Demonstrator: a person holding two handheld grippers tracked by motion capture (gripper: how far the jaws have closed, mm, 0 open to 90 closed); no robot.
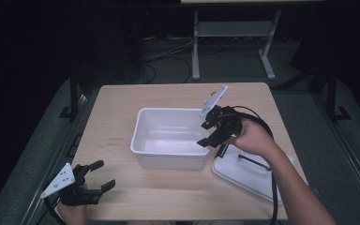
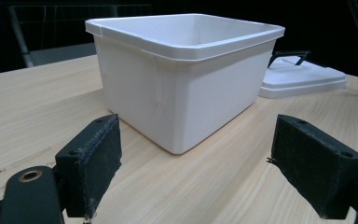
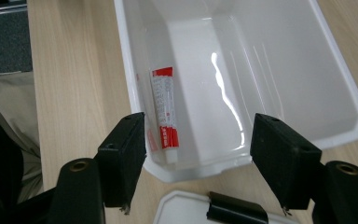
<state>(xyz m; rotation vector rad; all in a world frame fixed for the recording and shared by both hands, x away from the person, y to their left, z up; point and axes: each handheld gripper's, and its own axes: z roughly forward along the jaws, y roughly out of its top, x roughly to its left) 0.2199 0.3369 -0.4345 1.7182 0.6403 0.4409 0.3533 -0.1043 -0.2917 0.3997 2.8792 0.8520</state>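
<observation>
Red-and-white tube (image 3: 164, 112) lies flat inside white bin (image 1: 143, 143) at table centre, against one wall. Right gripper (image 1: 208, 133) hangs over bin's right rim, jaws apart, nothing between. White lid (image 1: 243, 176) near right of bin. Left gripper (image 1: 99, 176) at near-left table (image 1: 122, 103) edge, jaws wide apart, empty.

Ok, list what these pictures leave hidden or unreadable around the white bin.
- Print on the tube in the bin: too small in the right gripper view.
- Bin's inside: hidden by its own wall in the left gripper view.
- Lid: cut off by the bottom edge in the right gripper view.
</observation>
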